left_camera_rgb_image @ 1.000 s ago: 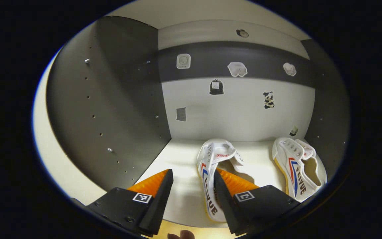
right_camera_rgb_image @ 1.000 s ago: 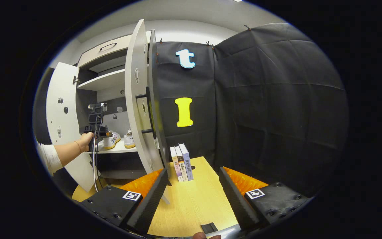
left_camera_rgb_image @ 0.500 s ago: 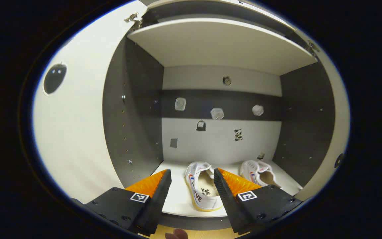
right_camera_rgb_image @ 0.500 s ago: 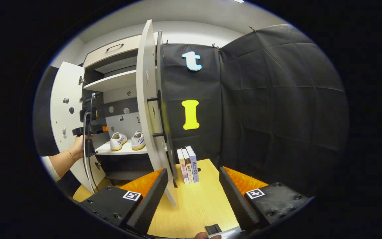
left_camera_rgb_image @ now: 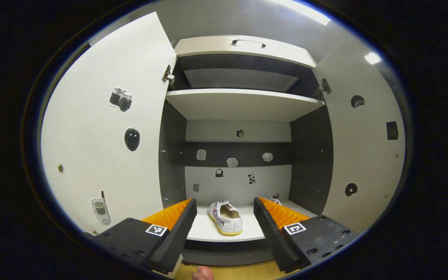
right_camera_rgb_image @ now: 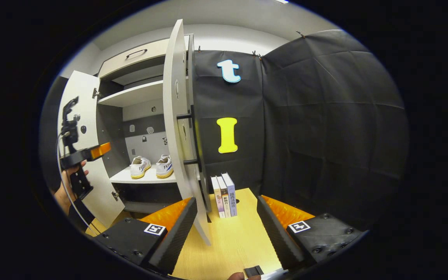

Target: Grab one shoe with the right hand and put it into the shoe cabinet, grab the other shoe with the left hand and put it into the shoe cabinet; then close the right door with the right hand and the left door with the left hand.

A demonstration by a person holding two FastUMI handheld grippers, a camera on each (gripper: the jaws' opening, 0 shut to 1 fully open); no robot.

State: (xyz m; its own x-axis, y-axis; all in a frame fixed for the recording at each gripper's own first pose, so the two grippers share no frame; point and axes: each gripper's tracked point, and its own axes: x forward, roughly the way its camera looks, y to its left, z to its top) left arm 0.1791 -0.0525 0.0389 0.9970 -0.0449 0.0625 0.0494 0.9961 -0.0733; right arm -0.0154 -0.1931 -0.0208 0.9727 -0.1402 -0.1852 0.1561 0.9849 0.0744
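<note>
A: In the left gripper view, what has changed?

B: The left tongs (left_camera_rgb_image: 224, 217) have backed out of the cabinet (left_camera_rgb_image: 243, 104). A second ago they hung right over the shelf (left_camera_rgb_image: 208, 232); now both doors show, the left door (left_camera_rgb_image: 103, 128) at nine o'clock and the right door (left_camera_rgb_image: 364, 144) at three o'clock. The fingers stand apart and hold nothing.

A: And the shoes?

B: One shoe (left_camera_rgb_image: 226, 217) lies on the shelf at six o'clock, framed between the fingers but well beyond them. The other is mostly hidden behind the right-hand finger. I'd judge both placements done, so only the doors remain.

A: The right gripper view?

B: The right tongs (right_camera_rgb_image: 227, 229) hover apart and empty over the counter (right_camera_rgb_image: 231, 241), with books (right_camera_rgb_image: 224, 193) standing at twelve o'clock from them. The pair of shoes (right_camera_rgb_image: 151, 167) sits side by side on the shelf at ten o'clock. The left tongs (right_camera_rgb_image: 91, 151) have moved away to nine o'clock, clear of the opening, where earlier they were at the shelf.

A: Next?

B: Probably the right door (right_camera_rgb_image: 177, 116), edge-on just above the left-hand finger; it seems nearer than before.
</note>
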